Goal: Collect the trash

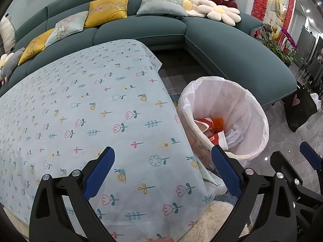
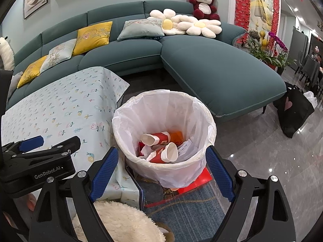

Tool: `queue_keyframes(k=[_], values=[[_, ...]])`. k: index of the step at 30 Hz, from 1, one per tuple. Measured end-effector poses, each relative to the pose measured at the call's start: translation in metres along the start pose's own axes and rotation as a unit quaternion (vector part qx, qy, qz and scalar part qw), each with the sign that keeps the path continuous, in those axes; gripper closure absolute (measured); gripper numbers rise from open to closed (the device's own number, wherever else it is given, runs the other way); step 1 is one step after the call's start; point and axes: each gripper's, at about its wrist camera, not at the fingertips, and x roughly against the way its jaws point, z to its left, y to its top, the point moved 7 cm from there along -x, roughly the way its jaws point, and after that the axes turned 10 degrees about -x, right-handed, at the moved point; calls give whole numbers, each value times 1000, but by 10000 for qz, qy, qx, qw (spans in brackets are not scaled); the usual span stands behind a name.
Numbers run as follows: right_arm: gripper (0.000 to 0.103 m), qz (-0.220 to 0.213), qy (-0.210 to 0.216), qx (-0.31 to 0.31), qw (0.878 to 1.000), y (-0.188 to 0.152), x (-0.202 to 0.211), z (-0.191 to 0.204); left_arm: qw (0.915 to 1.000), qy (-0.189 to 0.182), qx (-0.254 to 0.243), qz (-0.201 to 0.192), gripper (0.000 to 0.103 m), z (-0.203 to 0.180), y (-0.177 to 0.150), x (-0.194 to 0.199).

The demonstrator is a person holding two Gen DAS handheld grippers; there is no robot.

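the trash bin (image 2: 164, 139) w/ a white liner stands on the floor just beside the table's corner, on the right. inside lie red-and-white paper cups (image 2: 161, 147), an orange wrapper (image 2: 176, 136) and some white paper scraps (image 2: 186, 146). a red flat thing (image 2: 196, 183) pokes out from under the bin. right gripper (image 2: 161, 171) hangs just above and before the bin, tongs wide apart, nothing between them. left gripper (image 1: 163, 173) hovers over the table (image 1: 80, 111), tongs also wide apart, holding nothing. table has a pale blue cloth w/ flower and snail print. teal sofa (image 2: 212, 66) behind, w/ yellow and grey cushions, flower pillows (image 2: 181, 25) and a red plush bear (image 2: 203, 3). fluffy cream thing (image 2: 125, 219) sits near the bottom, by a blue rug (image 2: 181, 207).
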Motion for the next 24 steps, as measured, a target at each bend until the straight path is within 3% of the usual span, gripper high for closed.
queue_keyframes(k=[24], values=[[19,22,-10,-13,10000,0,-2,-1,9999,66,-87,44,11,-3,2,-4]])
